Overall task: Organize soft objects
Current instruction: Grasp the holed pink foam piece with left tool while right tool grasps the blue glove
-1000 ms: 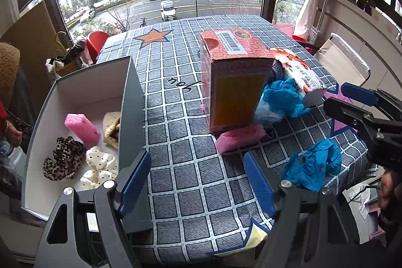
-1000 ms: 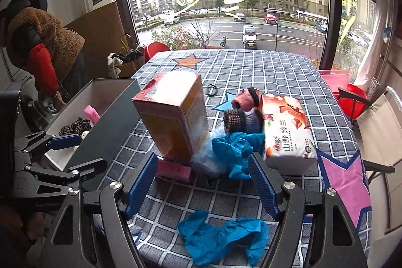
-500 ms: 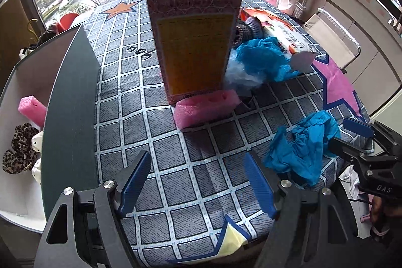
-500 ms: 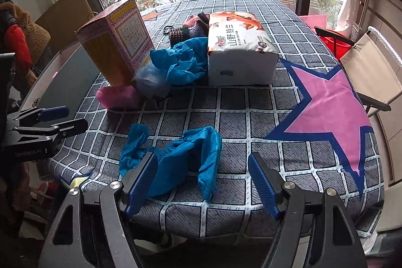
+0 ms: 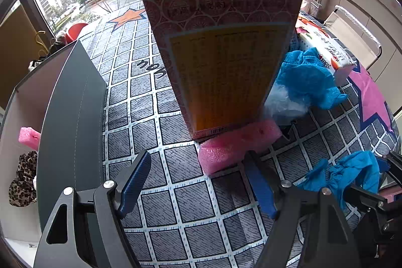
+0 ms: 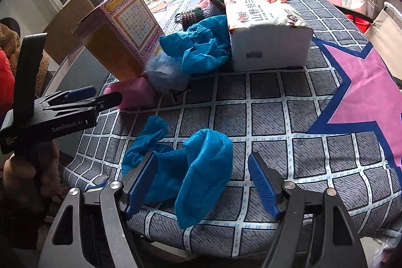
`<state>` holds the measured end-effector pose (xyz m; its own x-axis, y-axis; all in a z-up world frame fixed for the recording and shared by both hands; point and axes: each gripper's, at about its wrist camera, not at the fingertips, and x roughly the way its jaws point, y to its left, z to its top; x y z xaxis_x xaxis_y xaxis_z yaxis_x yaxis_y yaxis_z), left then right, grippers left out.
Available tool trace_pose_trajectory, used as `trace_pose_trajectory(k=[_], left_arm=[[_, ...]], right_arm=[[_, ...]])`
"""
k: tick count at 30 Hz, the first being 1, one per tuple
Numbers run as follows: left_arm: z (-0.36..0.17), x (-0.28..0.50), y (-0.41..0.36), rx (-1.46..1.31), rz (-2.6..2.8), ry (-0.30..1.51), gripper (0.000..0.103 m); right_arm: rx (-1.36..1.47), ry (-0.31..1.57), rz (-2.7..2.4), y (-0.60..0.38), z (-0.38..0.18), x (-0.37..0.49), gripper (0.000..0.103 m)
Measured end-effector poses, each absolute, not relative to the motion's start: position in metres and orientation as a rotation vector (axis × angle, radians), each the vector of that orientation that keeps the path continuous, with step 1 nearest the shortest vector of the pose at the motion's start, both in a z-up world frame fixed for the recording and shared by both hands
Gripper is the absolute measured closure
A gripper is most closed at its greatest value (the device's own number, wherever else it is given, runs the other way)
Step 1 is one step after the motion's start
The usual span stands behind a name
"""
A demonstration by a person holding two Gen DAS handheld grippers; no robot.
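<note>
Both tools are out over the tabletop (image 6: 276,117) with their jaws spread and nothing clamped in either. The left tool (image 5: 198,182) points down at a pink foam block (image 5: 236,145) that lies against the foot of a tall orange carton (image 5: 223,62); its right-hand finger sits just beside the block's near edge, but the pads are not pressing on it. The right tool (image 6: 203,182) hangs over a crumpled blue cover (image 6: 191,175) near the front edge of the cloth. Its left finger looks to be touching the fabric, and most of the cover lies between the jaws, which are not closing on it.

As for progress, I'd say the job is partly done. The open white box (image 5: 27,97) off to the left already holds another pink foam piece (image 5: 29,137) and a leopard-print scrunchie (image 5: 22,180); more may be in there, but the box wall hides it.

Plenty is left on the cloth. Besides the foam block and the near cover, a second bunch of blue fabric (image 6: 201,47) with a pale plastic wad (image 6: 163,72) sits between the carton and a tissue pack (image 6: 268,37), and some knitted things (image 6: 198,11) are tucked behind that. From where things lie, these two picks look like the next ones in a sorting that is perhaps a third through.
</note>
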<state>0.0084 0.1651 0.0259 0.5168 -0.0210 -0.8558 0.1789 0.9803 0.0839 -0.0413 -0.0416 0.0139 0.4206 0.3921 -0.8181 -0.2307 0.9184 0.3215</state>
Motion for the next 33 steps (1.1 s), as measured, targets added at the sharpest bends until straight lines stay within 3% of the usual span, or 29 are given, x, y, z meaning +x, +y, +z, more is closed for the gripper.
trace_pose_trajectory(k=[12, 24, 25, 26, 28, 31, 33], left_arm=[[0.020, -0.018, 0.136, 0.262, -0.443, 0.983, 0.024], [0.017, -0.002, 0.147, 0.275, -0.376, 1.020, 0.024], [0.019, 0.000, 0.149, 0.273, -0.367, 1.021, 0.024], [0.020, 0.000, 0.151, 0.272, -0.357, 1.019, 0.024], [0.021, -0.008, 0.152, 0.264, -0.346, 1.017, 0.024], [0.018, -0.012, 0.155, 0.254, -0.347, 1.024, 0.024], [0.017, -0.013, 0.156, 0.248, -0.346, 1.021, 0.024]], right_arm=[[0.097, 1.049, 0.417, -0.032, 0.016, -0.047, 0.028], [0.028, 1.049, 0.524, -0.012, 0.016, -0.056, 0.028], [0.022, 1.049, 0.538, -0.009, 0.016, -0.057, 0.022], [0.015, 1.047, 0.547, -0.005, 0.016, -0.057, 0.009], [-0.009, 1.031, 0.547, 0.001, 0.015, -0.057, 0.004], [-0.051, 1.006, 0.538, 0.011, 0.010, -0.055, 0.004], [-0.116, 1.013, 0.493, 0.018, 0.001, -0.049, 0.013]])
